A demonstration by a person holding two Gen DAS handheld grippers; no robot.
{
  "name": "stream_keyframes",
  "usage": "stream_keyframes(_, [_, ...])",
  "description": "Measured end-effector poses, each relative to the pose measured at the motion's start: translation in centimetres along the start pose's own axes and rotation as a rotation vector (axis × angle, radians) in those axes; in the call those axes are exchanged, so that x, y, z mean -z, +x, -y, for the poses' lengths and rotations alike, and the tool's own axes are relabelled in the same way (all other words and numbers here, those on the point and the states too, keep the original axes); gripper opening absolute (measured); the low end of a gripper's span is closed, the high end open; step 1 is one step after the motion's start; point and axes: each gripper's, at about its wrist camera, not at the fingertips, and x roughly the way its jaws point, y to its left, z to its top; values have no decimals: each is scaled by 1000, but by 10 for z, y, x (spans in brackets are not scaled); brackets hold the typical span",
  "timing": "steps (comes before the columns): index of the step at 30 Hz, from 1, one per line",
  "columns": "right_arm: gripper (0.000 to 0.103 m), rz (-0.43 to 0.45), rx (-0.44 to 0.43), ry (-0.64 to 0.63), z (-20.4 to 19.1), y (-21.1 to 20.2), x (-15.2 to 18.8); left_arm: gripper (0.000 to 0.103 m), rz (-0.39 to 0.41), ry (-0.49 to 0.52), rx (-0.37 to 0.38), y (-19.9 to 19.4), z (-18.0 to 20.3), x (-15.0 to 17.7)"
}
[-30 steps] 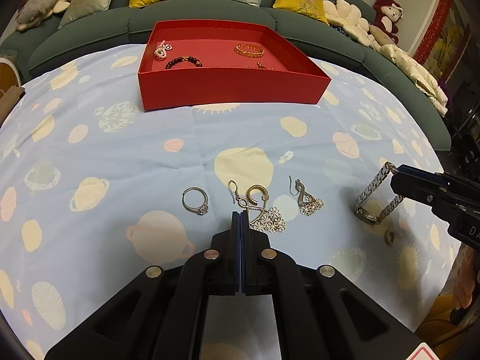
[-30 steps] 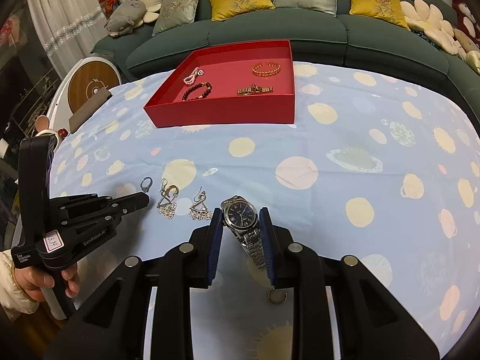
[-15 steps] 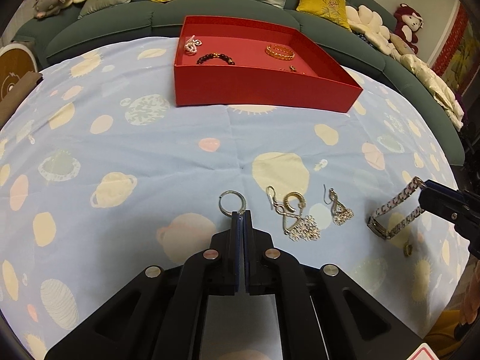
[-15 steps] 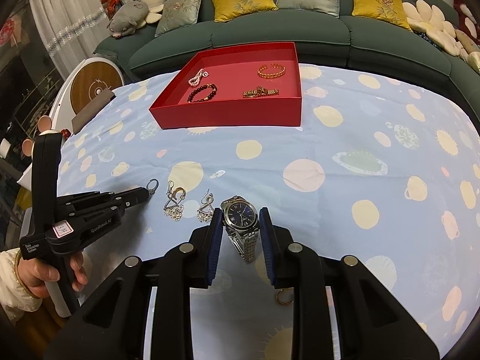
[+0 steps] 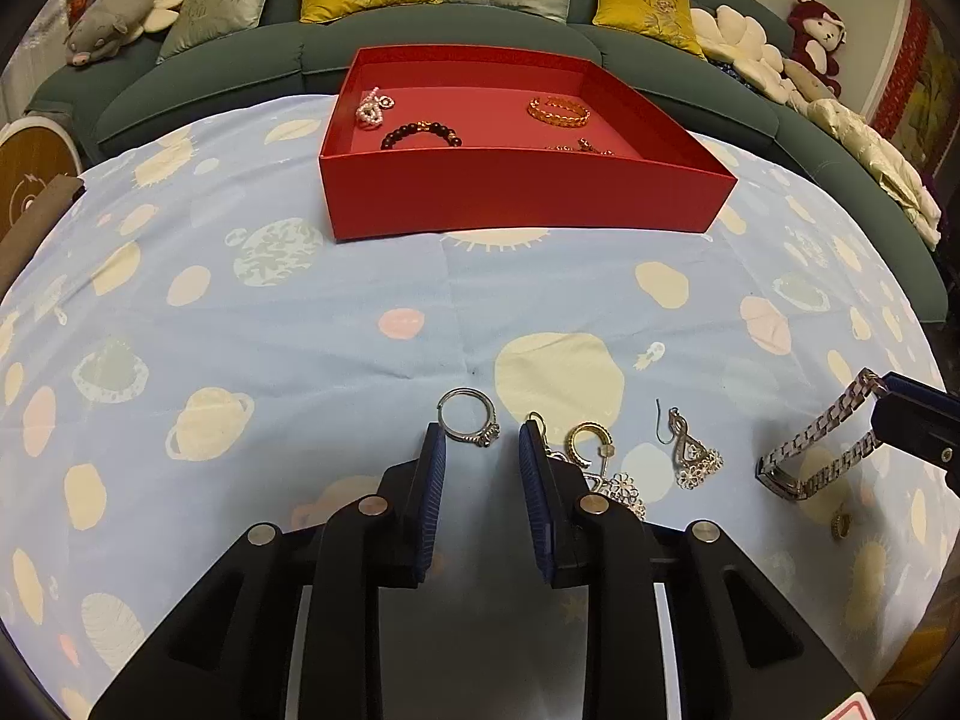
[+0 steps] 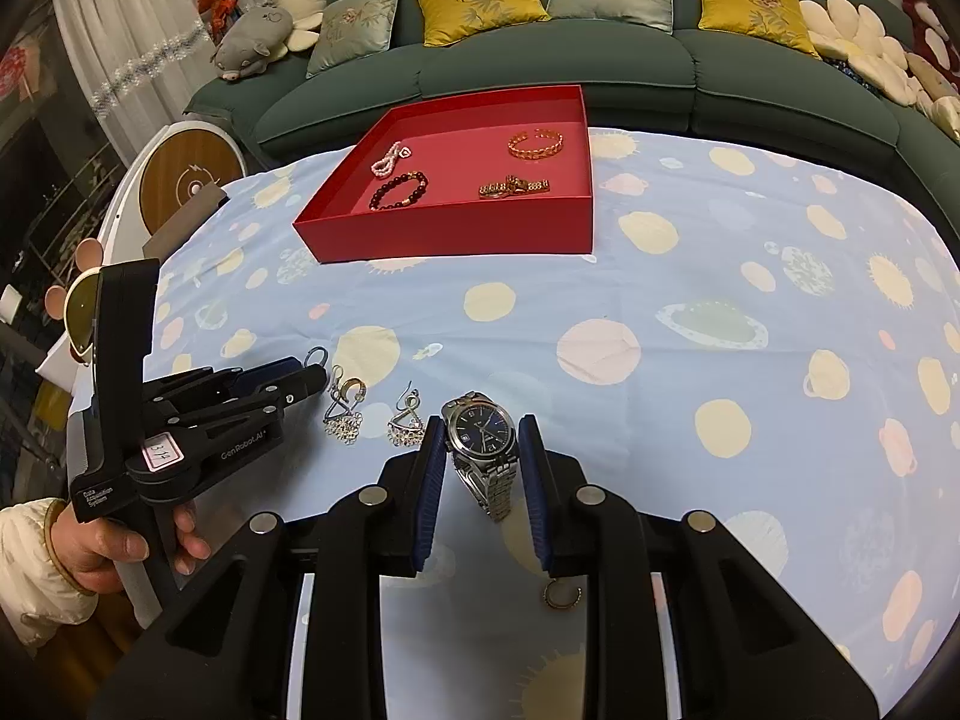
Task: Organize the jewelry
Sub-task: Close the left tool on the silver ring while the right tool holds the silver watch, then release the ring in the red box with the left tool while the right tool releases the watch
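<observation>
left gripper (image 5: 477,456) fingers spread around the silver ring (image 5: 468,425), lower centre: lower squarely, then pinch. right gripper (image 6: 483,450) spread, flanking the watch (image 6: 480,433).

We see a red tray (image 5: 522,198), a pale-blue surface (image 5: 300,324) patterned with planets, and a blue-dialled silver watch (image 6: 480,438).

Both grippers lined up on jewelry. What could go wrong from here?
1. The left gripper has open jaws around the silver ring, which lies flat on the cloth; closing may pinch fabric or flick it away.
2. The hook earrings sit right against its right jaw and could snag.
3. The right gripper brackets the watch; its dangling band might swing and slip.
</observation>
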Motion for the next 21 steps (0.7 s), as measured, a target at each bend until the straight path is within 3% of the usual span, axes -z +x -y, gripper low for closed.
stream_keyframes(6, [24,0,-5,-5,-3,0,0,24,16,10,-26,5,1,-5])
stream_keyframes(8, [24,0,-6,-7,-4,0,-1,18,17,25,-29,6,3,-6])
stream_keyframes(11, [24,2,-6,-4,-4,0,-1,18,18,48,-32,6,6,-6])
stream_keyframes(21, [24,39,-8,11,-6,-10,-14,18,46,33,13,-18,5,-14])
